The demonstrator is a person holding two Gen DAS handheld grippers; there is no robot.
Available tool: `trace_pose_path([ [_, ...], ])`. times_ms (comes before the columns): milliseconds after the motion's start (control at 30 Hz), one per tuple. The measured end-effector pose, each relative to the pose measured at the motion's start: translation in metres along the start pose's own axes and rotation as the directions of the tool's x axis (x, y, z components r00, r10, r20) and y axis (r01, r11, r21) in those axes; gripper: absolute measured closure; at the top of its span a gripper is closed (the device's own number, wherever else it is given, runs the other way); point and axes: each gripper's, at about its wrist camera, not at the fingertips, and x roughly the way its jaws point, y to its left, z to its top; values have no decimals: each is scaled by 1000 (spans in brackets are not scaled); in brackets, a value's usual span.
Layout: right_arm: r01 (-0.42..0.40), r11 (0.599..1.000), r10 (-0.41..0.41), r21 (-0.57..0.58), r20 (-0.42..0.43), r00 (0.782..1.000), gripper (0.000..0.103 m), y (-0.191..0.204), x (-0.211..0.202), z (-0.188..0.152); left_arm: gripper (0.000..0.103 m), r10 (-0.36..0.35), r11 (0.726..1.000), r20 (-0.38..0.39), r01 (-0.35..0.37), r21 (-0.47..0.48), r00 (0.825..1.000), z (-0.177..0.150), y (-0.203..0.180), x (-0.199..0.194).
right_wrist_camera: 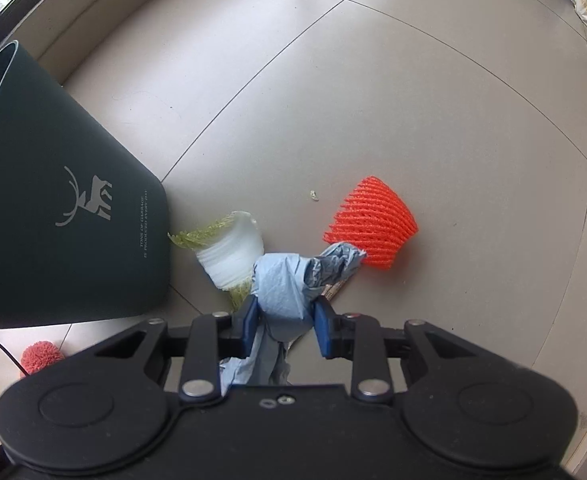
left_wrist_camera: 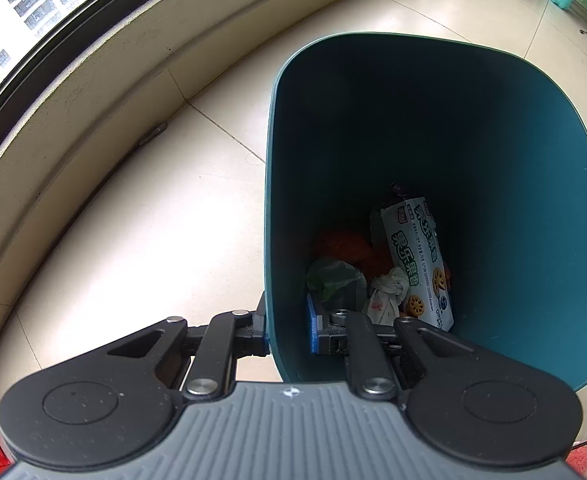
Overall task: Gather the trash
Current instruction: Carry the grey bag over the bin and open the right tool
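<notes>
Floor: pale glossy tiled floor (right_wrist_camera: 433, 120) under everything; loose trash lies on it close to the bin's foot.
Bin: tall dark teal plastic trash bin (left_wrist_camera: 493, 160), open-topped, with a silver deer print on its outer wall in the right wrist view, where it stands at about 9 o'clock.
Bin contents: a white printed biscuit wrapper (left_wrist_camera: 417, 260), a knotted white tissue wad (left_wrist_camera: 389, 284) and a crumpled green-tinted plastic bag (left_wrist_camera: 333, 280) lie at the bottom, around 6 o'clock of the opening.
Left gripper: left gripper (left_wrist_camera: 289, 330) is clenched on the bin's near rim, one pad outside the wall and one inside, steadying it.
Orange net: orange foam mesh fruit sleeve (right_wrist_camera: 373, 224) on the floor at 1 o'clock of the right fingers, not yet collected.
White net: white foam mesh sleeve with yellow-green fringe (right_wrist_camera: 233, 256) at 11 o'clock, just beside the bin's base.
Held trash: crumpled pale blue plastic bag (right_wrist_camera: 289, 284) sits pinched between the blue pads, its grey twisted end pointing to 1 o'clock.
Right gripper: right gripper (right_wrist_camera: 285, 328) grasps that bag, which looks clear of the floor.
Doing it well: keep the squeeze firm, since thin film slips; carry it towards 9 o'clock, clear the rim fully, and release only once the dangling tail hangs inside the opening.
</notes>
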Motion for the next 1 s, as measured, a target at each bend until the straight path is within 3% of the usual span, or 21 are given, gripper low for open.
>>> trace_pose_path([
  [267, -126, 989, 133, -82, 90, 987, 75, 38, -87, 21, 87, -12, 1000, 6, 12, -12, 1000, 0, 6, -4],
  [500, -208, 956, 252, -209, 211, 945, 75, 98, -150, 52, 87, -26, 999, 14, 26, -20, 1000, 0, 12, -7],
  [733, -181, 926, 249, -332, 175, 953, 75, 171, -125, 63, 87, -38, 999, 24, 39, -25, 999, -1, 16, -11],
  [1000, -113, 916, 162, -385, 98, 982, 75, 227, -60, 63, 87, -49, 998, 23, 49, -31, 999, 0, 18, -13],
])
